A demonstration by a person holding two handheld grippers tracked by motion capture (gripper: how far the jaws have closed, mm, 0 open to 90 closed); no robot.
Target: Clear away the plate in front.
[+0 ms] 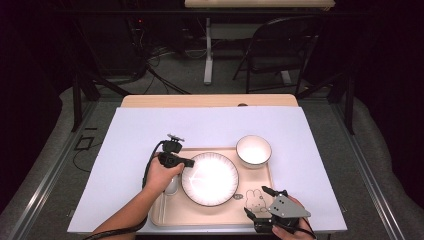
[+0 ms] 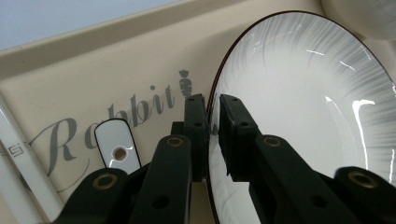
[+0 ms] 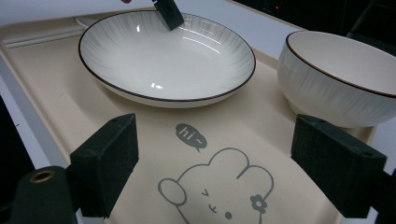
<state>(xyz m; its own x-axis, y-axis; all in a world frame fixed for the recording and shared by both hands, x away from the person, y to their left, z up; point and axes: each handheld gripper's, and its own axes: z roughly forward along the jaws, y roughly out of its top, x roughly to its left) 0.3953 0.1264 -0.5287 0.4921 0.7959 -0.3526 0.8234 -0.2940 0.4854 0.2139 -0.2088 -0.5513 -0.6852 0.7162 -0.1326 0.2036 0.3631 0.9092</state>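
A white plate with grey streaks and a dark rim (image 1: pixel 210 179) (image 3: pixel 168 56) lies in the middle of a beige tray (image 1: pixel 200 217) (image 3: pixel 42 88). My left gripper (image 1: pixel 192 163) (image 2: pixel 212 112) reaches in from the plate's left side. Its jaws stand close together astride the rim of the plate (image 2: pixel 299 93), one pad outside and one inside. My right gripper (image 1: pixel 256 201) (image 3: pixel 215 158) hovers open over the tray's near right corner, above a rabbit drawing (image 3: pixel 215 191), with nothing between its pads.
A white bowl (image 1: pixel 253 150) (image 3: pixel 336 74) stands at the tray's far right corner. A white spoon (image 1: pixel 172 186) (image 2: pixel 116 149) and white chopsticks (image 2: pixel 18 158) lie along the tray's left side. The tray (image 2: pixel 93 42) sits on a pale sheet (image 1: pixel 150 130) covering the table.
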